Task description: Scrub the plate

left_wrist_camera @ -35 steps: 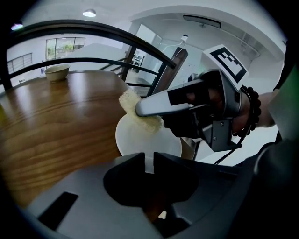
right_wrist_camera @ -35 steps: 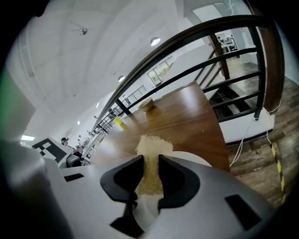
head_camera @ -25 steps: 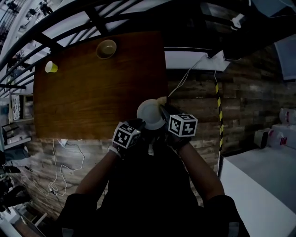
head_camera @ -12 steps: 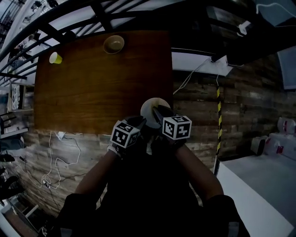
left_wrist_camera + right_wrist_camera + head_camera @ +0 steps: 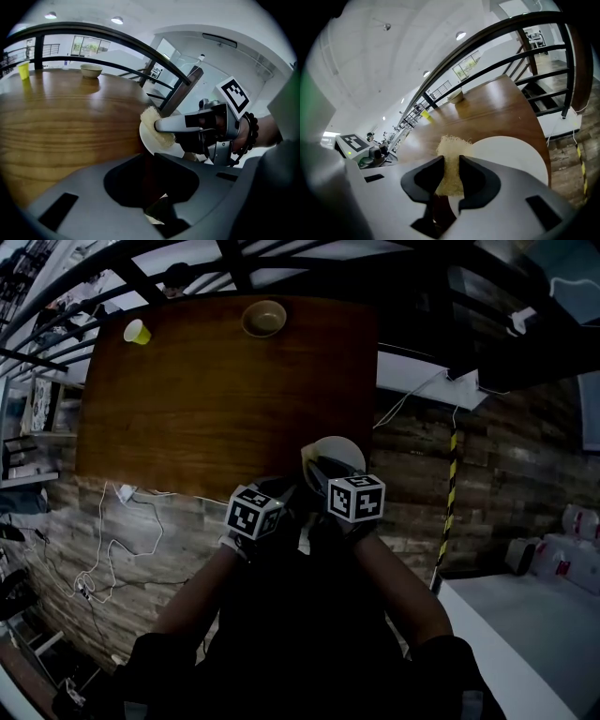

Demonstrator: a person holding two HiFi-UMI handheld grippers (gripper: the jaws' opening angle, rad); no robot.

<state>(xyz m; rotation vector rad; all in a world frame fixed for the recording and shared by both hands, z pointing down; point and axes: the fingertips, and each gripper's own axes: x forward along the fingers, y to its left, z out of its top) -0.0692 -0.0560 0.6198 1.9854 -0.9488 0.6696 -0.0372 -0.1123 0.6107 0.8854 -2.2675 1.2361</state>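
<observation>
White round plate (image 5: 511,154) stands on edge, clamped in the left hand-held gripper (image 5: 149,161), facing the right hand-held gripper (image 5: 451,165), which pinches a sponge (image 5: 450,150)

No words, numbers or brands could be read; both marker cubes (image 5: 255,513) (image 5: 356,498) bore only black-and-white square patterns.
</observation>
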